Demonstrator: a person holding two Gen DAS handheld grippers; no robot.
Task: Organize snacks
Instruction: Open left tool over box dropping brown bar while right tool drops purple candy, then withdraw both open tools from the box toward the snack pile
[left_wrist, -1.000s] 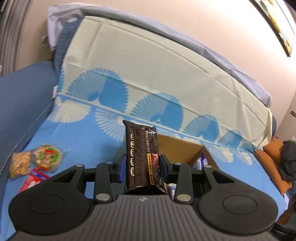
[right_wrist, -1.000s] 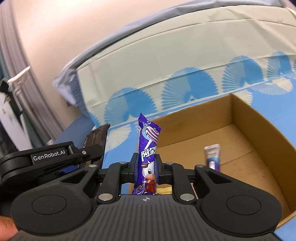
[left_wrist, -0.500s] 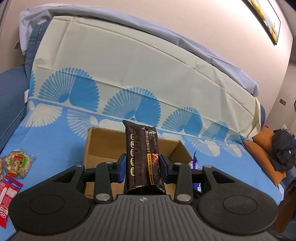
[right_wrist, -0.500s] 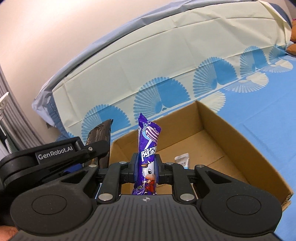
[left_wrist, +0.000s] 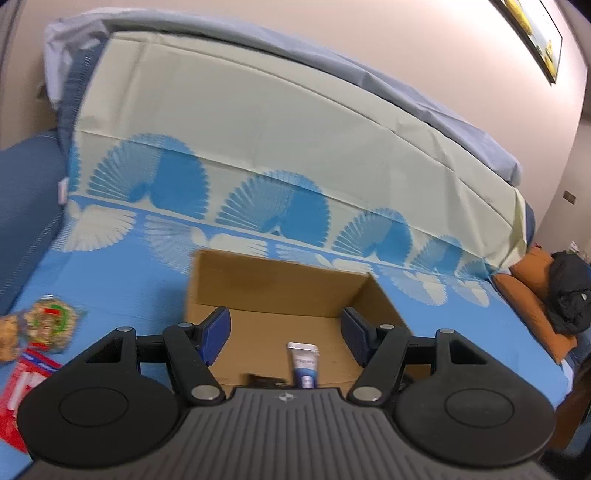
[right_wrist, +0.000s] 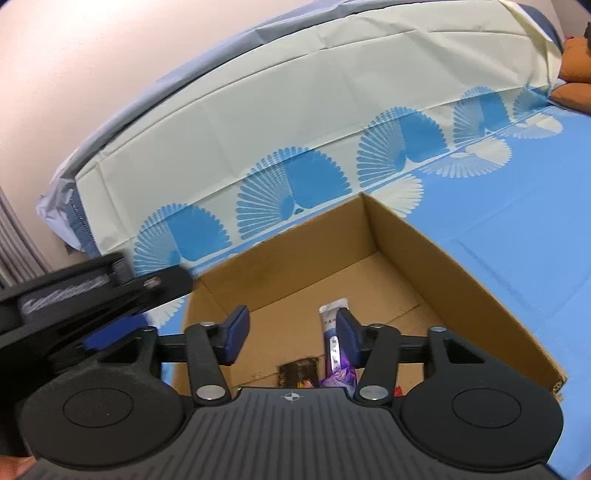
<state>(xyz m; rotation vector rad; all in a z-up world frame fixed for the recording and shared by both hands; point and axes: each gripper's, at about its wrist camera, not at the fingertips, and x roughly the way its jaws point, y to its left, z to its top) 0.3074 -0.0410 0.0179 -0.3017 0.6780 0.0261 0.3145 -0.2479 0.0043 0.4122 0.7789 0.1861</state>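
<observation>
In the lower middle of both wrist views sits the cardboard box (left_wrist: 280, 280), open-topped, resting on a bed covered with a blue fan-patterned sheet (left_wrist: 122, 288). The left gripper (left_wrist: 285, 326) hangs above the box with its jaws spread wide and nothing between them. The right gripper (right_wrist: 291, 332) is likewise wide apart and empty, poised over the near end of the box.

Inside the box, low in the right wrist view, lie a dark brown chocolate pack (right_wrist: 299, 371), a purple candy wrapper (right_wrist: 340, 376) just beside it, and a small white-and-blue sachet (right_wrist: 330, 325) a little farther in. The left wrist view shows the same sachet (left_wrist: 303, 363) near the bottom centre, with a dark edge of the chocolate pack at the frame's lower middle.

Judging by the empty jaws above the packets, the step in hand is a drop into the box, just finished for both sides. More snacks remain outside: at the far left edge of the left view lie a round green-and-red cookie packet (left_wrist: 50, 321), a pale biscuit pack (left_wrist: 8, 334) touching it, and a red sachet (left_wrist: 26, 376) below them.

The next move would likely call for lifting the left gripper clear of the box wall, swinging toward the frame's left edge, and lowering over one flat packet with jaws wide enough to straddle it.
</observation>
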